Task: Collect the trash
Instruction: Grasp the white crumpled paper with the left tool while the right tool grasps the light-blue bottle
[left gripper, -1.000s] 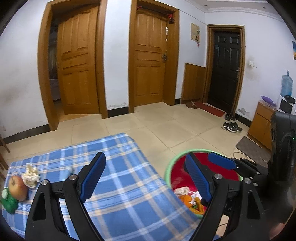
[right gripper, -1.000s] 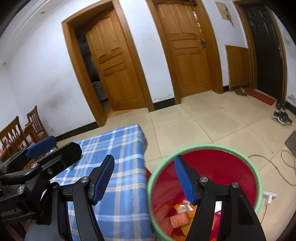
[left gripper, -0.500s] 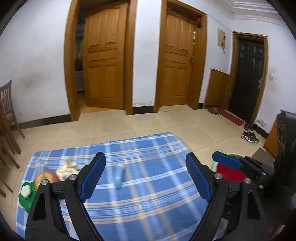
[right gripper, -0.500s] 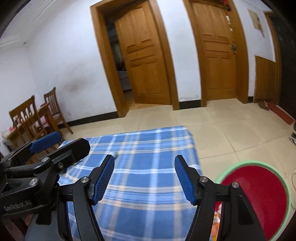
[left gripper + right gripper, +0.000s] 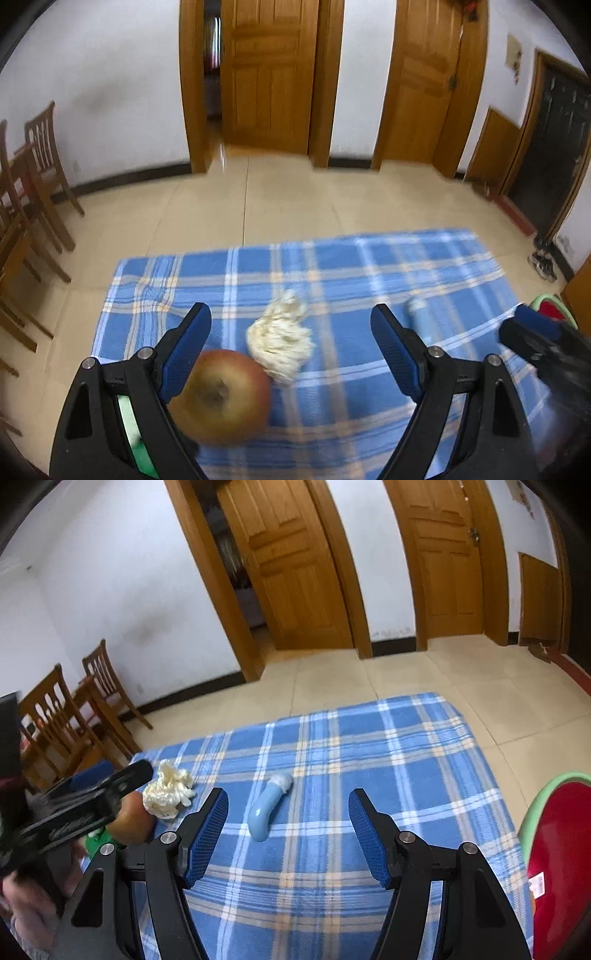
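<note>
We hold left gripper point(image 5: 291, 350) spread, empty | right gripper point(image 5: 288, 830) spread, empty | crumpled white paper wad point(image 5: 279, 341) and curved pale-blue tube point(image 5: 266, 805) on blue plaid cloth point(image 5: 369, 746) | wad beside red-yellow apple point(image 5: 225, 398)

On the checked cloth point(image 5: 369, 760), a crumpled tissue point(image 5: 168, 794) is found at its left part. Just beside the tissue, nearer the camera, an apple point(image 5: 221, 397) is placed. A bent tube point(image 5: 267, 805) lies right of the tissue, and a bin point(image 5: 554, 849) stands beyond the cloth's right edge.
</note>
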